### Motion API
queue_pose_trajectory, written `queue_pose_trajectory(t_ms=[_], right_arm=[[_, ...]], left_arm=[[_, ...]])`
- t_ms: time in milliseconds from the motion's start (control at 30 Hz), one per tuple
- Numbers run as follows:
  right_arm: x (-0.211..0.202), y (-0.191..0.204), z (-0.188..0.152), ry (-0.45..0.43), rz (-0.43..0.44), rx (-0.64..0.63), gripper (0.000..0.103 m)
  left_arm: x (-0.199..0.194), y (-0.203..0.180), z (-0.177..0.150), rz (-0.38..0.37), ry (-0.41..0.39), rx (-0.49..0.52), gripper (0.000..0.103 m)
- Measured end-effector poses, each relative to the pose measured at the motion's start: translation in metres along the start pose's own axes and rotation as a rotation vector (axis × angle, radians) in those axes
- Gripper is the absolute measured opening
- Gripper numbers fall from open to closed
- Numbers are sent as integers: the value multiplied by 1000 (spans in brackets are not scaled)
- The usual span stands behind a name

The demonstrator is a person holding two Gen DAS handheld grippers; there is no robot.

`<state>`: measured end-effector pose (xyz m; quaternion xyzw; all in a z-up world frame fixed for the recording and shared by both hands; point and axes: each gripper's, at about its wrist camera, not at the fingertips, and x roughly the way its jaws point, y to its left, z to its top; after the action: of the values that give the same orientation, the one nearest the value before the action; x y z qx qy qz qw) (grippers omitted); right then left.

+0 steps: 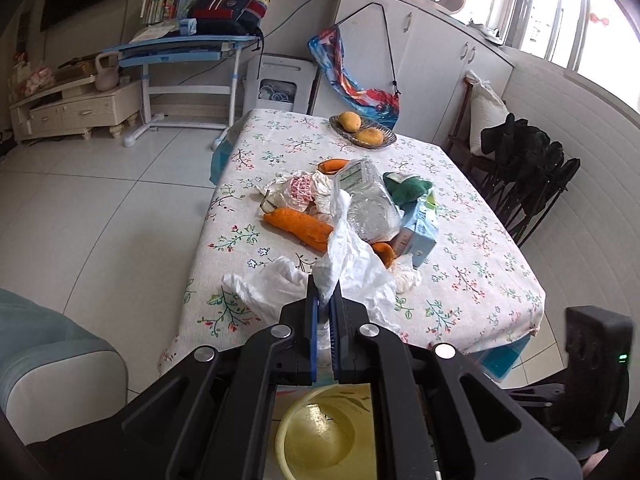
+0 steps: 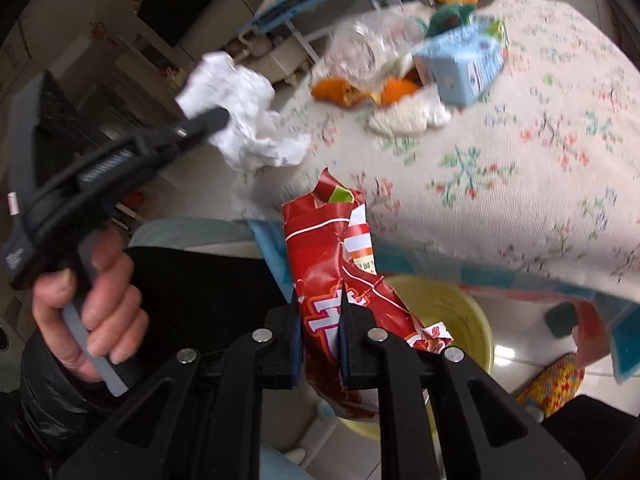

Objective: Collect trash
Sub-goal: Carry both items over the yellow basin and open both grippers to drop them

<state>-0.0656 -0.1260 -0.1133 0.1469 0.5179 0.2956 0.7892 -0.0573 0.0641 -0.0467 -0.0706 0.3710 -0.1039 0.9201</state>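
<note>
My left gripper [image 1: 324,294] is shut on a crumpled white plastic bag [image 1: 352,256], held above the near edge of the table; the same gripper [image 2: 218,118] and white plastic bag [image 2: 244,120] show at the left of the right wrist view. My right gripper [image 2: 322,312] is shut on a torn red snack wrapper [image 2: 332,264], just over a yellow bin [image 2: 452,308] on the floor. The yellow bin [image 1: 320,436] also lies right below my left gripper. On the table remains a pile: orange peels [image 1: 298,224], a clear plastic bottle [image 1: 368,204], a light blue carton [image 1: 420,232].
The floral tablecloth [image 1: 460,280] covers the table. A dish with two mangoes [image 1: 362,130] stands at its far end. A green cloth [image 1: 406,188] lies in the pile. Dark folding chairs [image 1: 524,176] stand on the right, a pale sofa arm [image 1: 52,368] on the left. A hand [image 2: 92,292] grips the left handle.
</note>
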Motion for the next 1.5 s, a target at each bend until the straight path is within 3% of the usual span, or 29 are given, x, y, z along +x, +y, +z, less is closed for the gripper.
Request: queue_pose_trajectory(t_ms=[67, 133, 333, 567, 800, 933, 1000, 1067, 1200, 1500], right_arm=[[10, -3, -3, 43, -25, 14, 24], [18, -5, -6, 88, -36, 29, 44], [11, -11, -6, 42, -93, 39, 51], [-22, -25, -3, -86, -158, 86, 54], [-52, -29, 1, -245, -221, 113, 59], [-62, -37, 4, -293, -230, 133, 62], [-62, -39, 5, -302, -233, 137, 63], [-65, -41, 4, -309, -230, 140, 63], [-66, -39, 7, -325, -230, 138, 65], [-68, -40, 7, -354, -250, 132, 68]], left_arm=[[-3, 0, -2, -8, -3, 3, 5], [-6, -1, -5, -16, -5, 7, 5], [-15, -9, -17, -59, 7, 35, 5], [-24, -22, -39, -137, 60, 54, 5], [-15, -40, -73, -213, 192, 69, 5], [0, -54, -92, -203, 305, 123, 6], [11, -60, -102, -184, 376, 153, 8], [15, -61, -107, -160, 394, 172, 14], [11, -61, -106, -132, 373, 181, 41], [9, -60, -98, -36, 305, 205, 50]])
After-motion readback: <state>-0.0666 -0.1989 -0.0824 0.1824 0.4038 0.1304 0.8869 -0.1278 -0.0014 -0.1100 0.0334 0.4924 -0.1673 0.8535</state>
